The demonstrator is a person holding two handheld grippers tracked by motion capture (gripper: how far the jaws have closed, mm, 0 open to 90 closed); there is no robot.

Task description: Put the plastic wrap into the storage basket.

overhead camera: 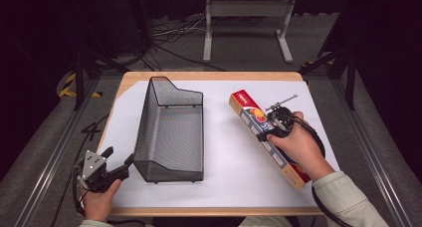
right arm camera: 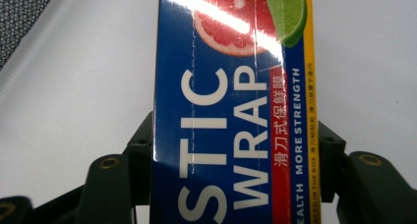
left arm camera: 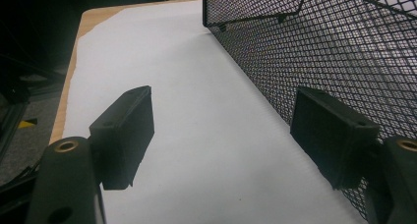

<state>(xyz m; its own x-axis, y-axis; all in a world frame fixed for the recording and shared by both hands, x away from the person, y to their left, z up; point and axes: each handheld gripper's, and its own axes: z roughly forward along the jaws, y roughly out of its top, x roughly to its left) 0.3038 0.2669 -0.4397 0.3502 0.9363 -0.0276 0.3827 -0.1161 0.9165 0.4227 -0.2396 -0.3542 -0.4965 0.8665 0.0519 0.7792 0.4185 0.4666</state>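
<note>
In the high view, a long box of plastic wrap (overhead camera: 266, 137) lies slanted on the white sheet at the right side of the picture. The right gripper (overhead camera: 275, 125) sits over the middle of the box, with the person's hand behind it. A black wire basket (overhead camera: 171, 130) stands in the middle of the picture. The left gripper (overhead camera: 119, 162) is at the lower left, by the near corner of the basket, and its 2 jaws are apart.

In the left gripper view, the 2 black jaws stand wide open with only the white sheet (left arm camera: 196, 111) between them. The right-hand jaw is just beside the mesh wall of the basket (left arm camera: 344, 52), which takes up the upper right.

In the right gripper view, the blue box (right arm camera: 231, 111) runs up the middle of the picture. The 2 jaws squeeze it from both sides, 1 on each long edge. Fruit pictures show at the top.
</note>
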